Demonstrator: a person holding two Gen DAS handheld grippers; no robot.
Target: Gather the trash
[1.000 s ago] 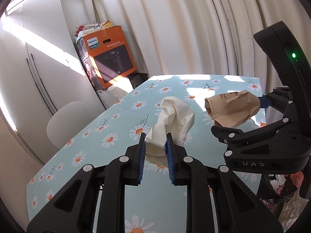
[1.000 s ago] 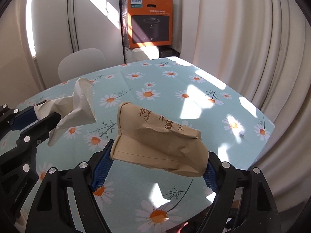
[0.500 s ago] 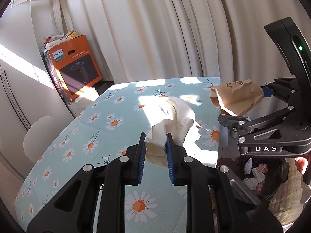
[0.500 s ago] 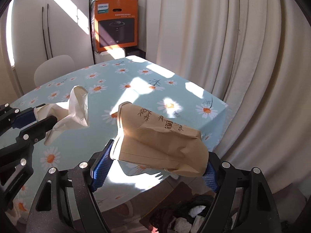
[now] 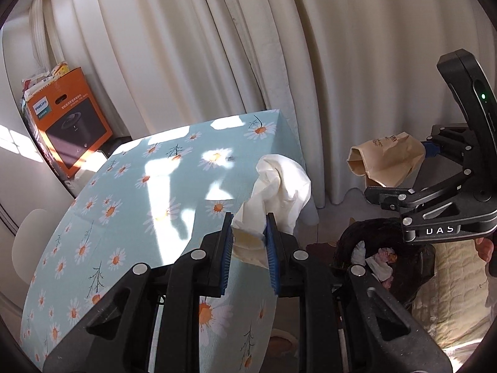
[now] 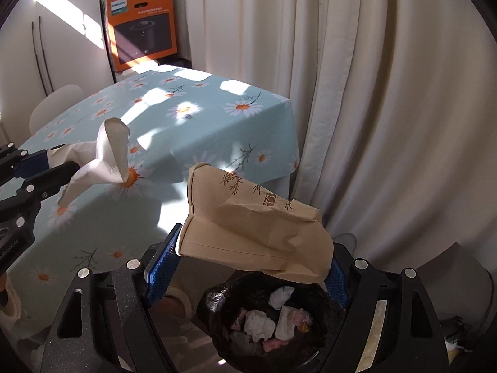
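My left gripper (image 5: 248, 236) is shut on a crumpled white paper bag (image 5: 279, 192) and holds it over the table's corner; the bag also shows in the right wrist view (image 6: 105, 155). My right gripper (image 6: 245, 261) is shut on a crumpled brown paper bag (image 6: 257, 233), held just above a black-lined trash bin (image 6: 267, 317) with several paper scraps inside. In the left wrist view the brown bag (image 5: 385, 161) hangs at the right, above the bin (image 5: 379, 248).
A table with a light blue daisy cloth (image 6: 149, 118) stands left of the bin. Cream curtains (image 6: 357, 93) hang behind. An orange Philips box (image 6: 143, 40) sits in the far corner. A white chair (image 6: 52, 105) is at the table's left side.
Both grippers have swung right, off the table top toward the floor bin, still holding their bags. The brown bag now hangs over the bin's opening.
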